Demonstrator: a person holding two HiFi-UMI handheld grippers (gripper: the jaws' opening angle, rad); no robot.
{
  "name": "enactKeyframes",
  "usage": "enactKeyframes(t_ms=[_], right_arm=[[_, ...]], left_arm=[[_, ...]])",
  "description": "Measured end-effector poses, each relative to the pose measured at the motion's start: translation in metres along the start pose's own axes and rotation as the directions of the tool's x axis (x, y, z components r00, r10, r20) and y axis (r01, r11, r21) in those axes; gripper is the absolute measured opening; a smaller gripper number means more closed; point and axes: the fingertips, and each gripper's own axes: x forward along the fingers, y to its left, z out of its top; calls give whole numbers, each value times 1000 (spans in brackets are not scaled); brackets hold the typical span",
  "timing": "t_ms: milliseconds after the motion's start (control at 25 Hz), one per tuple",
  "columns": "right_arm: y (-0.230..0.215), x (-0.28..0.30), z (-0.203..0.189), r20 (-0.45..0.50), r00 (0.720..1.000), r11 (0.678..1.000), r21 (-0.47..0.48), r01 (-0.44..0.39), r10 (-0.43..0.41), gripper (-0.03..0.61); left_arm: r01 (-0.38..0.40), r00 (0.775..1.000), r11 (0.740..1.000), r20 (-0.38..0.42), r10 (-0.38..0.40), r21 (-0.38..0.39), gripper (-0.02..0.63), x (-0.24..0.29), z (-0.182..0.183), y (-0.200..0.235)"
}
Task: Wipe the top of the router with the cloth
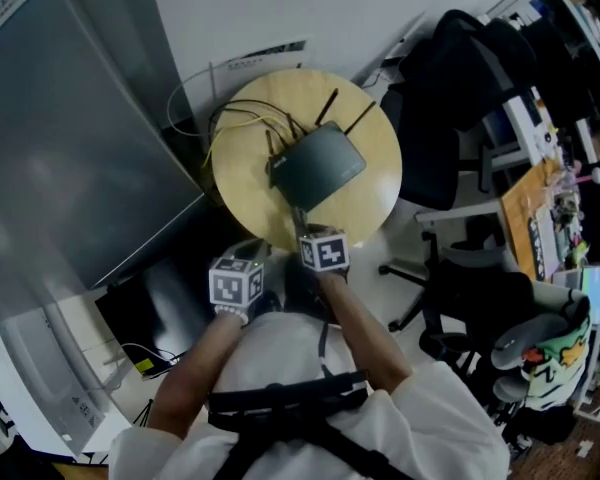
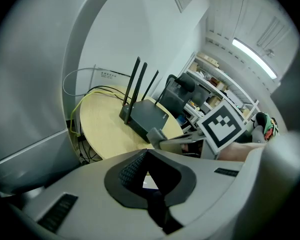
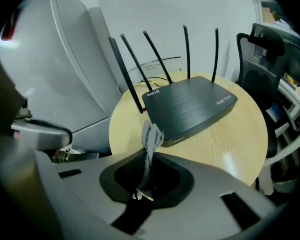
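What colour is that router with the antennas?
Dark charcoal grey, nearly black. The router shows best in the right gripper view.

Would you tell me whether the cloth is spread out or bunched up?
Bunched: the cloth sticks out as a narrow wad pinched in the right gripper.

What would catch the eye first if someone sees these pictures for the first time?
A dark grey flat router sits in the middle of a round pale wooden table. Just before its near edge, the right gripper pinches a crumpled grey cloth.
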Motion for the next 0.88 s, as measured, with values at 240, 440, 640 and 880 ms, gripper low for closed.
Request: enactKeyframes(t_ms=[240, 440, 640, 880], right_arm=[[-10, -68, 41, 152, 985, 997, 12, -82, 80, 40], [-44, -144, 86, 335, 938, 994, 26, -103, 88, 40], [-70, -210, 102, 451, 886, 990, 29, -137, 110, 40], [-99, -262, 91, 520, 847, 991, 1, -135, 115, 38]], left_arm=[[-35, 993, 999, 117, 31, 29, -9, -20, 41, -7], [-76, 967, 994, 249, 55, 79, -9, -38, 90, -28], [-107, 945, 989, 321, 68, 105, -9, -42, 112, -66], [-118, 931, 985, 359, 65, 128, -9, -37, 112, -129]])
